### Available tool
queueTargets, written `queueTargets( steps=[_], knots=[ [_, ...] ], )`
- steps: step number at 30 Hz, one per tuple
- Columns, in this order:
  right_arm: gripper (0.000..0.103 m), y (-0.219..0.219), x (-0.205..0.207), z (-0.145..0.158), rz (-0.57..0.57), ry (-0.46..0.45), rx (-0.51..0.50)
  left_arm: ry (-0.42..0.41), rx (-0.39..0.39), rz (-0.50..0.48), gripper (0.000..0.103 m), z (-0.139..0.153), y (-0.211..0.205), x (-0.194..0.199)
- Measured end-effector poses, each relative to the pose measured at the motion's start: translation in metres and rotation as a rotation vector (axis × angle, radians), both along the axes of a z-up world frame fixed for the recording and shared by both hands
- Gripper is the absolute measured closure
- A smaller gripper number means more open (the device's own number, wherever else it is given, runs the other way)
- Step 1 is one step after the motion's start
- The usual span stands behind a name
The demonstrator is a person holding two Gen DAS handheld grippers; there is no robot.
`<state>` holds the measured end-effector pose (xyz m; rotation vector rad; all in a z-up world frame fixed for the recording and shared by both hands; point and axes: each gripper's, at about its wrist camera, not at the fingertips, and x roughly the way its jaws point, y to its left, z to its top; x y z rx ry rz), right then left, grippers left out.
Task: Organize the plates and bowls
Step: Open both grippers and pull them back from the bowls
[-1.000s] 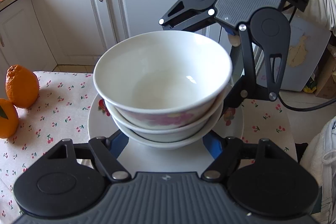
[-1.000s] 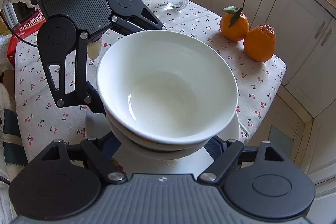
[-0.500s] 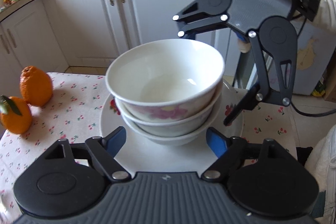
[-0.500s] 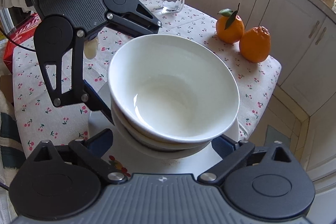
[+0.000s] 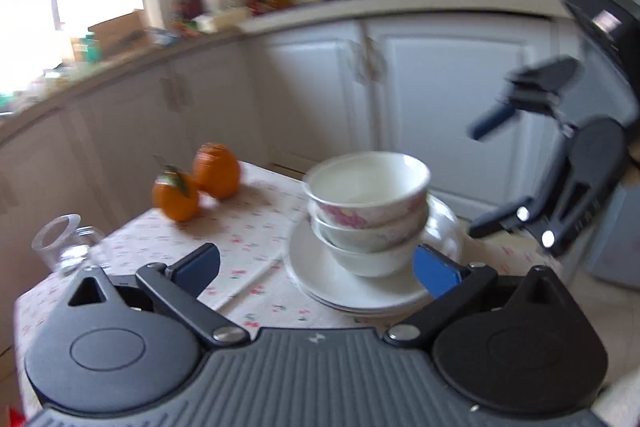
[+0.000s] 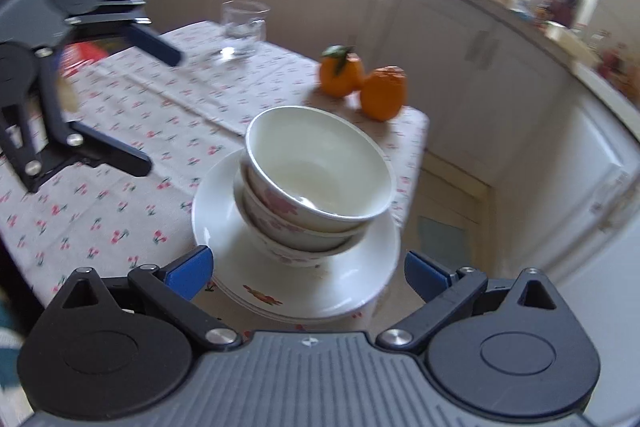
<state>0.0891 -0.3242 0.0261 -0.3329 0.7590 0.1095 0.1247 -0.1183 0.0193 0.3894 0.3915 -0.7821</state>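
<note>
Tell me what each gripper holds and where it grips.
Nothing. The left gripper and right gripper have just opened wide, clear of the bowls stacked on plates.

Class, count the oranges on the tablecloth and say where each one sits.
2. The leafy orange and the plain orange sit touching near the table's far edge, beyond the bowl stack. None seem hidden.

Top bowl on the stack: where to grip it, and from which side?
Grip the top bowl by its rim, one finger inside and one outside, coming from above. It sits nested in the lower bowls, so only the rim and upper wall are exposed. The rim tilts up toward the oranges, probably the clearest edge. Both the left gripper and right gripper are open and empty.
</note>
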Motion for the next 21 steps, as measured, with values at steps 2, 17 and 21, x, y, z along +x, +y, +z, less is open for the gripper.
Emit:
queueTargets(
  steps=[2,17,21],
  knots=[
    [0.0,0.005,-0.013,0.001,-0.134,-0.042,0.03,-0.074,-0.041,0.121,0.001,0.002,0.002,-0.021],
    [0.0,0.048,-0.102,0.012,-0.56,-0.221,0.171,0.054,-0.141,0.403,0.001,0.016,0.022,-0.085],
    [0.0,0.054,-0.11,0.018,-0.554,-0.246,0.172,0.043,-0.143,0.432,0.001,0.018,0.027,-0.095]
  ],
)
